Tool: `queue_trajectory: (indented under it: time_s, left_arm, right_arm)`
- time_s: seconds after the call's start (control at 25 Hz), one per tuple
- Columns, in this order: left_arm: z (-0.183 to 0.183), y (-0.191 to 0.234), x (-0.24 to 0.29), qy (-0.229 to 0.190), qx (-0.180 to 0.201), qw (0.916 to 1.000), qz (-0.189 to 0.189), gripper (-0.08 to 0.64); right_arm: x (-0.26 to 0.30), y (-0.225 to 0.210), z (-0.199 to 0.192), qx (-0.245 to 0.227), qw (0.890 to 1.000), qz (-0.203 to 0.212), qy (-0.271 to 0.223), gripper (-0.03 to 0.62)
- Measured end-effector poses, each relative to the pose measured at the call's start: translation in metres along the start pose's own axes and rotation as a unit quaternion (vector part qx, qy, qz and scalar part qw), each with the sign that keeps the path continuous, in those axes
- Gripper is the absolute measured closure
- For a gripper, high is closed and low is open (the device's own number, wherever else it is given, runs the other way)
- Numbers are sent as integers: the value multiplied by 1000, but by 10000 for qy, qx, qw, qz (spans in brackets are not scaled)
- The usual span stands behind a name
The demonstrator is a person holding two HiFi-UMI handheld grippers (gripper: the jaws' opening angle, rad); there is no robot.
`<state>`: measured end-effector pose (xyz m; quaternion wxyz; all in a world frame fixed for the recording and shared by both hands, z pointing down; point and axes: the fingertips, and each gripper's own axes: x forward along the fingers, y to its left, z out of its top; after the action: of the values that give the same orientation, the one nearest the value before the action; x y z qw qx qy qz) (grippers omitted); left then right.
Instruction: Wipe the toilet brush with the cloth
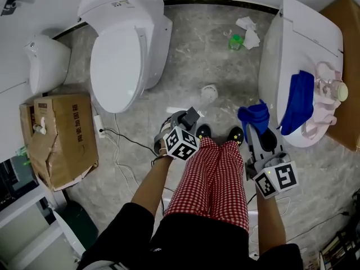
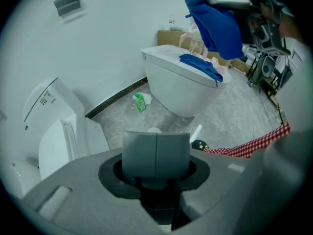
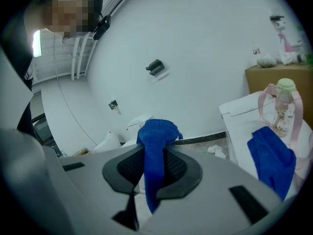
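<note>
The left gripper (image 1: 183,122) pinches a grey block (image 1: 193,115), probably the toilet brush's handle, pointing toward 1 o'clock at the floor (image 1: 214,49). The cloth (image 1: 254,115), clamped in the right gripper (image 1: 261,133), hangs at 3 o'clock from it, across the person's leg (image 1: 214,179). Only the right gripper view shows pads biting cloth, and it misses the block.

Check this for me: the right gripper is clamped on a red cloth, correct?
Not quite. The cloth clamped in the right gripper is blue, not red. The right gripper view shows it pinched between the jaws.
</note>
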<state>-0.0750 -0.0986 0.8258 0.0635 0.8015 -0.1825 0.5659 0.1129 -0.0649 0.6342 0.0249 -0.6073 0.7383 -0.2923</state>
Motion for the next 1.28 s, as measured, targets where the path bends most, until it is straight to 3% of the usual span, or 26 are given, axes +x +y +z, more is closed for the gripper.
queue_trajectory:
  time_s: [0.44, 0.68, 1.28]
  left_arm:
    - [13, 1, -17, -202, -88, 9997, 72, 402]
    - [15, -4, -27, -291, -103, 9995, -27, 402]
    - [22, 5, -57, -568, -386, 9975, 157, 402]
  right_arm:
    - [-2, -2, 1, -4, 10000, -44, -12, 522]
    - [2, 4, -2, -19, 10000, 45, 20, 522]
    - [13, 22, 9, -171, 9995, 272, 77, 522]
